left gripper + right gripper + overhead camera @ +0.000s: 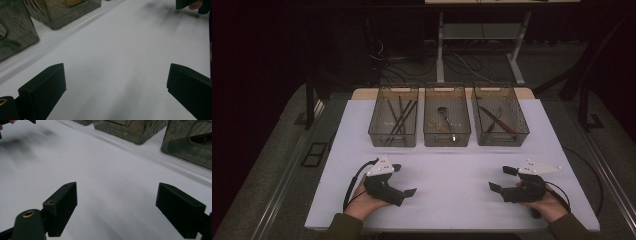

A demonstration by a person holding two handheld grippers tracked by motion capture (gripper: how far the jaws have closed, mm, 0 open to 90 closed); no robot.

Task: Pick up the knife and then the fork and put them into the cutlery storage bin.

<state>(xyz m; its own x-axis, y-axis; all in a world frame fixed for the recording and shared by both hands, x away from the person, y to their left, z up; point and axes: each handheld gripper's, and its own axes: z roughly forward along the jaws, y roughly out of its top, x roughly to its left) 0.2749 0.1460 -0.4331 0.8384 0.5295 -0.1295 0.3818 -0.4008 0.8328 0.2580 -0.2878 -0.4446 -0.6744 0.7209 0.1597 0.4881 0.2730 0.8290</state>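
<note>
Three clear bins stand in a row at the far side of the table, sorting utensils by kind: dark sticks in the left bin, a ladle in the middle bin, crossed sticks in the right bin. Nearer than the middle bin, to either side of it, the left tongs and right tongs rest low over the bare table, jaws spread wide and empty, apparently poised to reach.
</note>
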